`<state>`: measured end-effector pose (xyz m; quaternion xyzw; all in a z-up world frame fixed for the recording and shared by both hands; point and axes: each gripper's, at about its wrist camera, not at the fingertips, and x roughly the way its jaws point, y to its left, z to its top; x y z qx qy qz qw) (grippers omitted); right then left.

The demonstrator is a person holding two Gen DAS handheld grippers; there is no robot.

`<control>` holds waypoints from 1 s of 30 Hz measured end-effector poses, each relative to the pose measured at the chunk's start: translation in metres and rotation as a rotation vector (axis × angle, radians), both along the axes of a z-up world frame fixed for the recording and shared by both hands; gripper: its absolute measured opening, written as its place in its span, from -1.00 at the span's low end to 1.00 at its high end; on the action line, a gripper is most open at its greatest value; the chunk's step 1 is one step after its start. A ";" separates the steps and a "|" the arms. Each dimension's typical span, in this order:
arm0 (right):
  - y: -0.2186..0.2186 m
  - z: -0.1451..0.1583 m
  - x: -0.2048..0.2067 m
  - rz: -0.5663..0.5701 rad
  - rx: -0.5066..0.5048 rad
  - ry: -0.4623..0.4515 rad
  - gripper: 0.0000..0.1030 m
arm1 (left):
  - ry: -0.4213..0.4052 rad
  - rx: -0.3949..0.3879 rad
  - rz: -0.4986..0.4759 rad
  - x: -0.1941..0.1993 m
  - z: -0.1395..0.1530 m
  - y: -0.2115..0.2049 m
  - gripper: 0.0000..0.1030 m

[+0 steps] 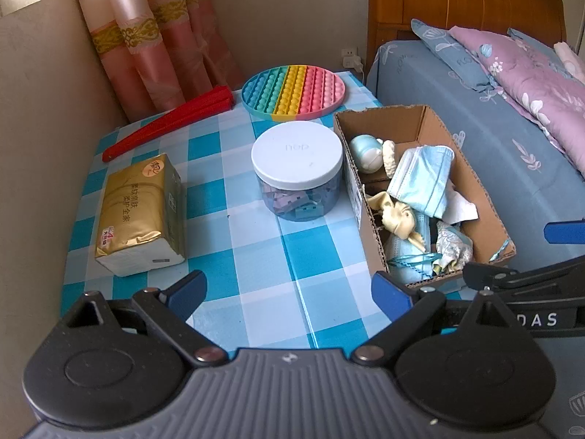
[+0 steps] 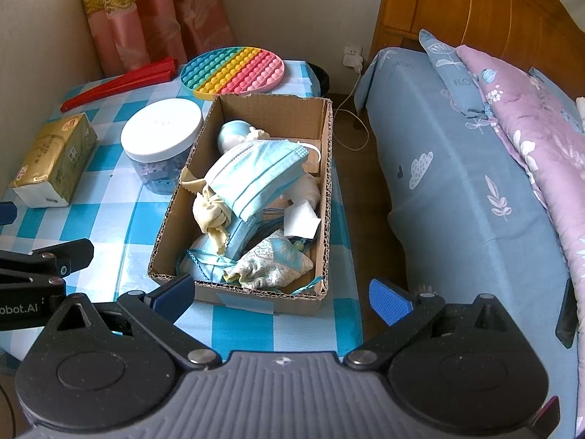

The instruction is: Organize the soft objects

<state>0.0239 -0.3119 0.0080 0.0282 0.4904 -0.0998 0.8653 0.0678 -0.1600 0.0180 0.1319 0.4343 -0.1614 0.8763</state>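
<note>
A cardboard box (image 1: 479,197) (image 2: 325,139) stands on the right side of the checked table. It holds soft things: a blue face mask (image 1: 424,179) (image 2: 259,175), a yellow cloth (image 1: 398,219) (image 2: 212,216), a patterned pouch (image 2: 274,263), a small blue-white toy (image 1: 365,152) (image 2: 234,133). My left gripper (image 1: 289,292) is open and empty above the table's front edge, left of the box. My right gripper (image 2: 281,298) is open and empty just before the box's near end.
A gold tissue pack (image 1: 139,212) (image 2: 51,161), a white-lidded jar (image 1: 296,168) (image 2: 161,142), a rainbow pop mat (image 1: 292,87) (image 2: 232,69) and a red folded fan (image 1: 164,124) (image 2: 117,86) lie on the table (image 1: 256,256). A bed (image 2: 475,183) stands to the right.
</note>
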 end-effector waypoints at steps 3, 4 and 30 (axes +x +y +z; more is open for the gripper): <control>0.000 0.000 0.000 0.000 0.000 -0.001 1.00 | 0.000 0.000 0.000 0.000 0.001 0.000 0.87; 0.000 0.000 0.000 0.000 -0.001 -0.002 1.00 | 0.001 -0.001 0.000 0.000 0.001 0.000 0.87; 0.005 0.003 -0.002 0.003 -0.008 -0.007 1.00 | 0.001 -0.015 0.014 0.000 0.004 0.003 0.87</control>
